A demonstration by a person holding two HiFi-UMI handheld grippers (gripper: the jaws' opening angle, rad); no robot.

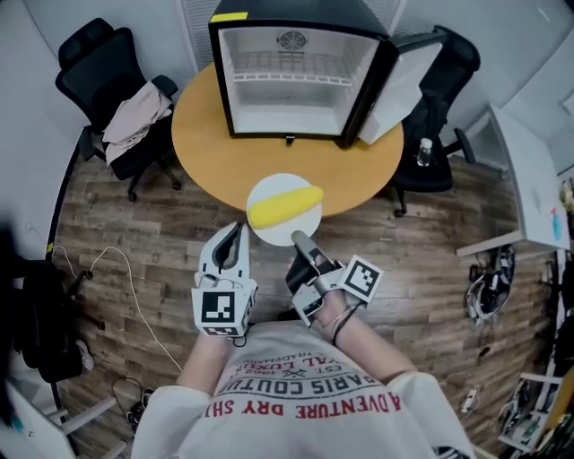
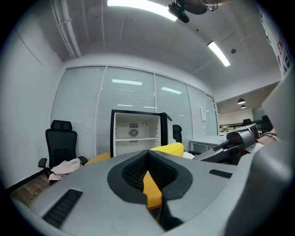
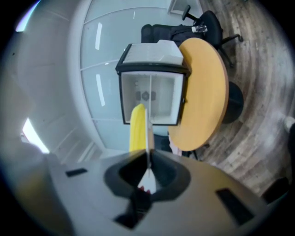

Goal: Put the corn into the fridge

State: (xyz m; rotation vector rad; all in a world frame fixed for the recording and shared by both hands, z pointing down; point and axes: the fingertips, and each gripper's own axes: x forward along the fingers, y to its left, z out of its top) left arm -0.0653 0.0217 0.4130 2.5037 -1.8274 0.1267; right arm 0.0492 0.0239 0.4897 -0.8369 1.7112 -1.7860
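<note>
Right hand-held gripper (image 1: 300, 238): jaws nearly together, pinching near rim of plate (image 1: 269, 235), thin rim edge-on between pads. Left hand-held gripper (image 1: 237, 231): jaws look pressed together on nothing, tip just beside plate's left rim.

Corn (image 1: 285, 206) on plate, straight ahead of right hand-held gripper, long axis crosswise to its reach. Plate overhangs near edge of desk (image 1: 202, 143); resting or lifted, cannot tell.

Fridge (image 1: 296, 12) at far edge, door (image 1: 395, 90) open, mouth in line beyond corn.

Corn yellow, stubby cylinder. Plate white, round, thin. Desk round, wood-toned. Fridge black shell, white lining.
</note>
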